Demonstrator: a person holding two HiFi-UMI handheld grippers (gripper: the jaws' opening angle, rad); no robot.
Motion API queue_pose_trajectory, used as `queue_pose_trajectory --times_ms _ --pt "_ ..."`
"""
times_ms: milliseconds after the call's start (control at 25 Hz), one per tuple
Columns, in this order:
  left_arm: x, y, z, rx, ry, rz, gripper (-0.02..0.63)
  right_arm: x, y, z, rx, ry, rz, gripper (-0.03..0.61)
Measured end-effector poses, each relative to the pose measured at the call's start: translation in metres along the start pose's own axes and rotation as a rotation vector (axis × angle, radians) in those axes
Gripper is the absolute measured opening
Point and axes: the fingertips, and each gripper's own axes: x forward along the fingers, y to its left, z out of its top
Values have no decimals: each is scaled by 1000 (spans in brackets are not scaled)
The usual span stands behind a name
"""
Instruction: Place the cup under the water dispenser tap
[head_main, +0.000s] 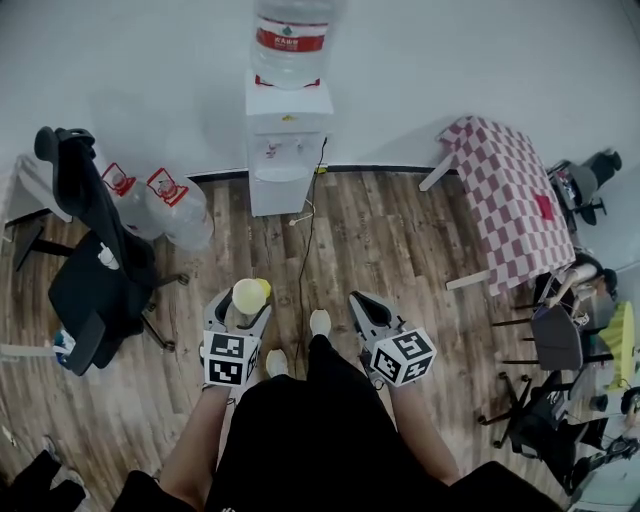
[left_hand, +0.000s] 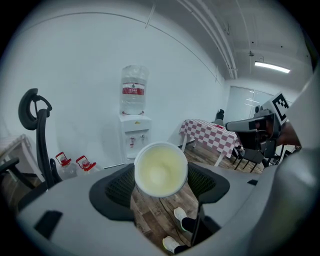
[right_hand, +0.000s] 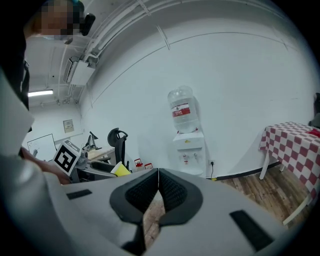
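A pale yellow cup (head_main: 250, 294) sits clamped in my left gripper (head_main: 240, 312), its open mouth toward the camera as a round rim (left_hand: 160, 169) between the black pads. The white water dispenser (head_main: 287, 145) with a bottle on top stands against the far wall, well ahead of both grippers; it is also in the left gripper view (left_hand: 134, 141) and the right gripper view (right_hand: 188, 150). My right gripper (head_main: 372, 312) is shut with nothing in it, its pads touching (right_hand: 158, 189). From the right gripper view the cup (right_hand: 120, 169) shows at the left.
Two spare water jugs (head_main: 160, 203) stand left of the dispenser. A black office chair (head_main: 95, 270) is at the left. A checkered table (head_main: 508, 200) is at the right, more chairs (head_main: 560, 335) beyond it. A power cable (head_main: 308, 240) runs across the wood floor.
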Motion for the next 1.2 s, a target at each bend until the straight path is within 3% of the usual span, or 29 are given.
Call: queue_pose_trajectory --times_ms 360,880,1200 --pt "29 7 15 -3 13 41 339 26 -34 13 6 -1 38 21" --pt "107 3 98 -2 0 120 339 87 -124 60 4 -9 148 21" --pt "147 -10 112 -40 40 194 339 112 -172 63 -5 28 246 21"
